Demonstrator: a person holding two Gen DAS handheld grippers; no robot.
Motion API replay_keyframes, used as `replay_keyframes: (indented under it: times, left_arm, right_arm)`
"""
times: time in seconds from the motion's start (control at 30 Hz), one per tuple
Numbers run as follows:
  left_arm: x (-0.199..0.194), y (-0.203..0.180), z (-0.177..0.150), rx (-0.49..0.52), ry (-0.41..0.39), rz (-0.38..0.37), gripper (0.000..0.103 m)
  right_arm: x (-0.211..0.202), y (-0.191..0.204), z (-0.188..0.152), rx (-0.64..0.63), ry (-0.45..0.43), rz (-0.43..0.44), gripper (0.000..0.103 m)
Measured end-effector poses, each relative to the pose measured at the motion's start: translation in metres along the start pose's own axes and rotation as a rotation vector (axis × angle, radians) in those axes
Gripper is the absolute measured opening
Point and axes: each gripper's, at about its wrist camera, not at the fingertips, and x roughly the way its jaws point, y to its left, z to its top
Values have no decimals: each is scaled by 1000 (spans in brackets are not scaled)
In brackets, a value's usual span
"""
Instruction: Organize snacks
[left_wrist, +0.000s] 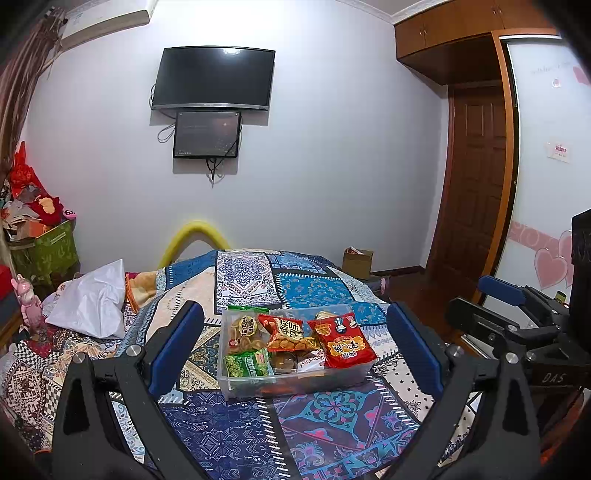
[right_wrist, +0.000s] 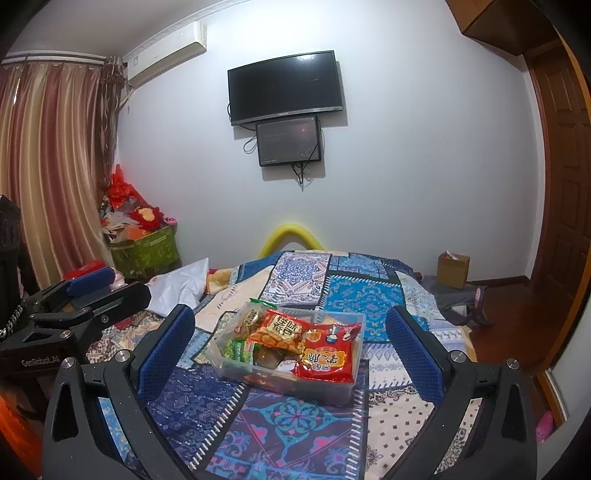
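So the left gripper (left_wrist: 295, 347) hangs level over the patchwork bedspread (left_wrist: 229, 435) with its blue pads spread wide, nothing between them. The clear plastic bin (left_wrist: 291, 386) sits out ahead in the middle of the bed, long axis running left-right, red snack bag (left_wrist: 343, 341) propped at its right end, green pack (left_wrist: 246, 363) at the left. The right gripper (right_wrist: 290, 350) is alongside, also wide apart and empty, seeing the bin slightly skewed.
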Motion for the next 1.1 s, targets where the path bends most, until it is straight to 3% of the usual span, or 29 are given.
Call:
replay_keyframes:
  times: [1.1]
  left_arm:
    - [6,1,-5,-26,19,-29,100]
  right_arm:
    - [5,-2,-4,10,12,-5,103]
